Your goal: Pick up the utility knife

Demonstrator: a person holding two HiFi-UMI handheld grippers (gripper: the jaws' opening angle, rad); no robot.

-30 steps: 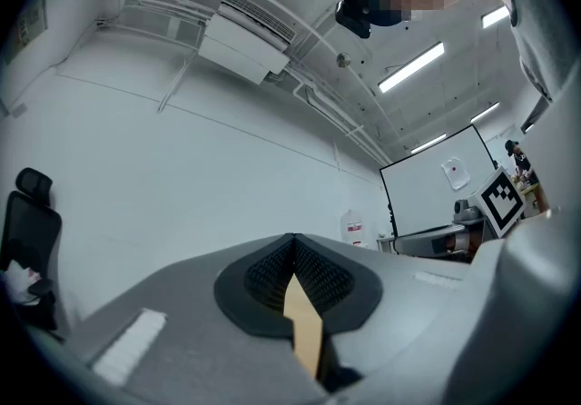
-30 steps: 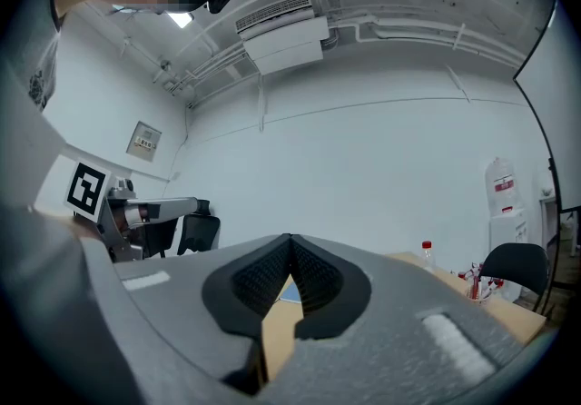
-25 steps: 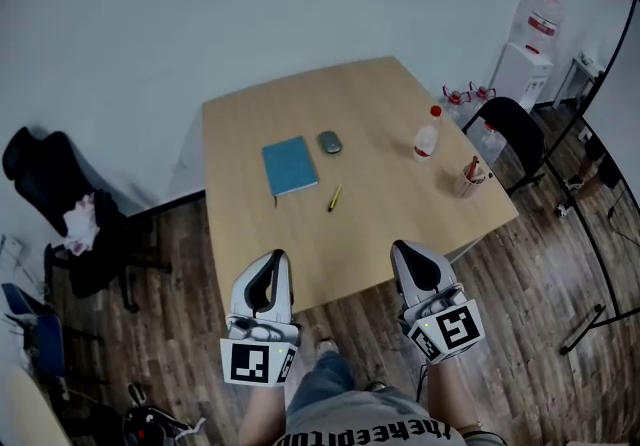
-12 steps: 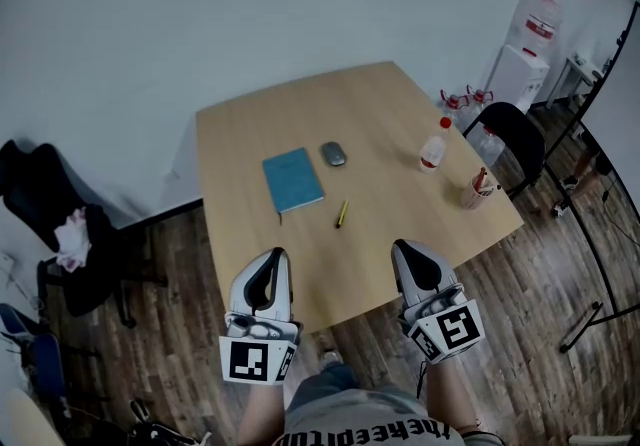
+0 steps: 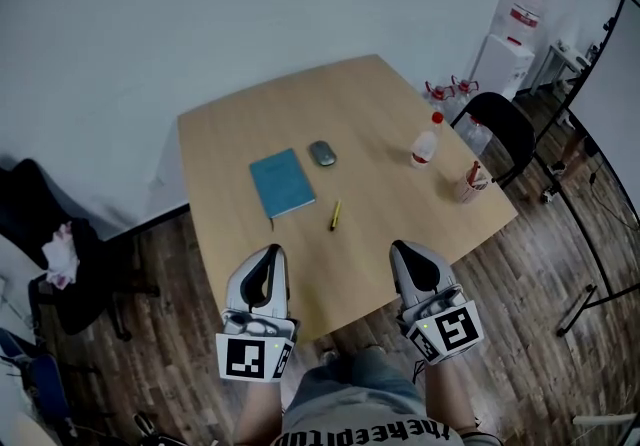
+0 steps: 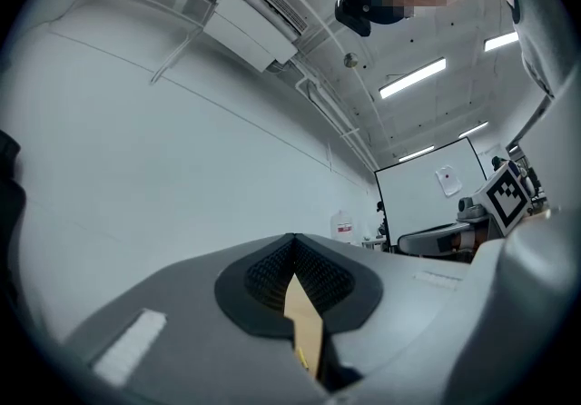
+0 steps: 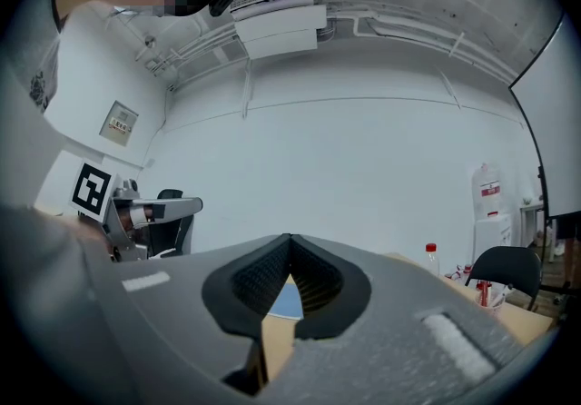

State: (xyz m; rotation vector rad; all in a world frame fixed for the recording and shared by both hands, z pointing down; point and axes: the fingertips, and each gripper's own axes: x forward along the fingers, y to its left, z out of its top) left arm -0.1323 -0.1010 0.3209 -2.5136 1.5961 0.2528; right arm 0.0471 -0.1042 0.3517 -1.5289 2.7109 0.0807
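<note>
The utility knife (image 5: 335, 215) is a slim yellow tool lying on the wooden table (image 5: 390, 104), near its middle, right of a blue notebook. In the head view both grippers hover over the table's near edge, short of the knife. My left gripper (image 5: 268, 258) is below and left of it, and my right gripper (image 5: 409, 252) is below and right. In the left gripper view the left gripper (image 6: 292, 240) has its jaws meeting at the tips, with nothing held. The right gripper (image 7: 289, 238) looks the same in its own view, shut and empty.
A blue notebook (image 5: 281, 183), a grey mouse (image 5: 321, 153), a red-capped bottle (image 5: 426, 143) and a cup of pens (image 5: 468, 182) are on the table. A black chair (image 5: 505, 129) and a water dispenser (image 5: 510, 39) stand at right. An office chair (image 5: 40, 224) stands at left.
The table and knife have drifted lower and leftward in the head view as the person came closer. Both grippers keep their place in the picture and stay shut.
</note>
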